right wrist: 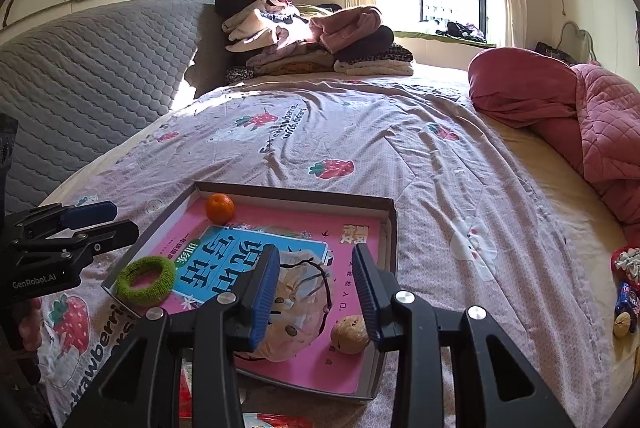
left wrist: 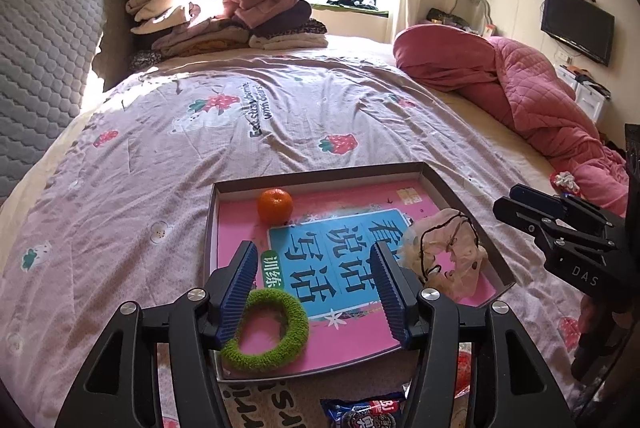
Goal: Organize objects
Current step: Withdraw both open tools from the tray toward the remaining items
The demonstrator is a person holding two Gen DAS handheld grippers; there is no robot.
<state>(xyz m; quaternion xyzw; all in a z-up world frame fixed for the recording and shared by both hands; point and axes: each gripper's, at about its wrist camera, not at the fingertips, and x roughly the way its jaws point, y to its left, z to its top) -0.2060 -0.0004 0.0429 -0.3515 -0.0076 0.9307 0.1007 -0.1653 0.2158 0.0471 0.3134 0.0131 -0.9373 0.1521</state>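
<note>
A shallow cardboard tray (left wrist: 320,173) (right wrist: 300,193) lies on the strawberry-print bedspread with a pink and blue book in its bottom. In it are an orange (left wrist: 275,205) (right wrist: 220,207), a green scrunchie (left wrist: 266,330) (right wrist: 146,286), a pale pink scrunchie with a black cord (left wrist: 448,256) (right wrist: 298,308) and a walnut (right wrist: 350,334). My left gripper (left wrist: 316,288) (right wrist: 80,224) hangs open over the tray's near left part, the green scrunchie lying free under its left finger. My right gripper (right wrist: 316,292) (left wrist: 532,207) stands open above the pink scrunchie, holding nothing.
A snack packet (left wrist: 360,412) lies on the bedspread before the tray. A red-and-white scrunchie (right wrist: 628,264), a blue packet (right wrist: 626,298) and another walnut (right wrist: 622,324) sit at the right. A pink quilt (left wrist: 520,87), folded clothes (left wrist: 220,19) and a grey headboard (right wrist: 100,67) border the bed.
</note>
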